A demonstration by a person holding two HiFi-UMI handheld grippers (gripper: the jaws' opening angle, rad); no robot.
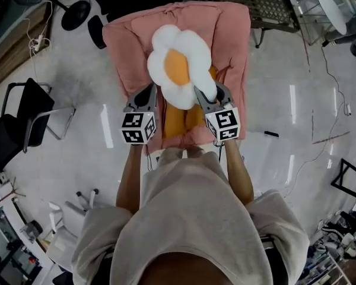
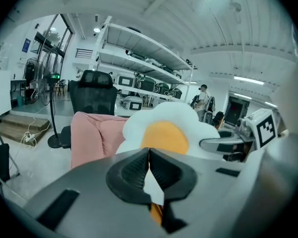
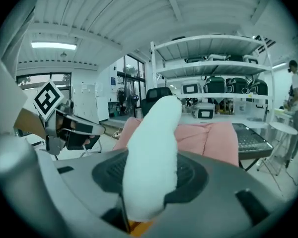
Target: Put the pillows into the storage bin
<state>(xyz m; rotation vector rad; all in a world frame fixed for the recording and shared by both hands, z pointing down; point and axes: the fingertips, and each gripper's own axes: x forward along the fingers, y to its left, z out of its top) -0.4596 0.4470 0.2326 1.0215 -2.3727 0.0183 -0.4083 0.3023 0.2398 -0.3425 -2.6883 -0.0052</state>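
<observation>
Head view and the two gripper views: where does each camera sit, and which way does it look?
Head view: on the person's head, looking steeply down at the egg pillow; shoulders, forearms, left gripper and right gripper show.
Left gripper view: on that gripper, looking along its jaws, shut on the pillow's edge.
Right gripper view: likewise, jaws pinching the white rim.
Shared: all show the pillow and the pink fabric.

We looked steeply down from the head, and closely along the left gripper (image 1: 149,94) and right gripper (image 1: 204,97); all views shared the egg pillow (image 1: 178,64).
</observation>
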